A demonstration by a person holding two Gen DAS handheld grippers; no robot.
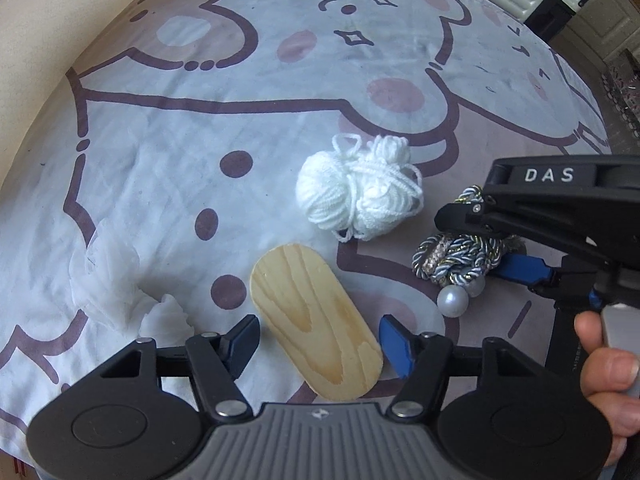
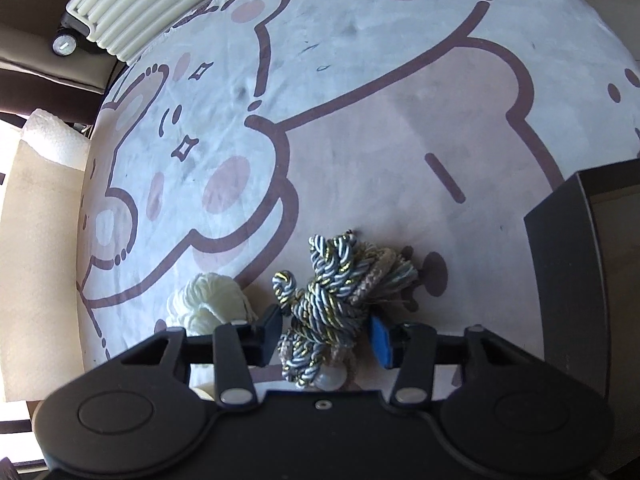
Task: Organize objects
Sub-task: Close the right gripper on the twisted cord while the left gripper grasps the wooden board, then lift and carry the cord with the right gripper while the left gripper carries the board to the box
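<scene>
- Left wrist view: my left tongs (image 1: 318,346) straddle the wooden oval (image 1: 316,326) on the bed sheet (image 1: 160,152), pads not touching it, so released. The oval lies just below the white yarn ball (image 1: 358,190). Looks stiff, light, smooth; I'd pinch across its narrow width.
- Right wrist view: my right tongs (image 2: 326,334) straddle the braided cord bundle (image 2: 332,300), just right of the yarn ball (image 2: 210,300). Contact unclear, can't tell if gripped. Soft, loose; I'd clamp the thick middle.
</scene>
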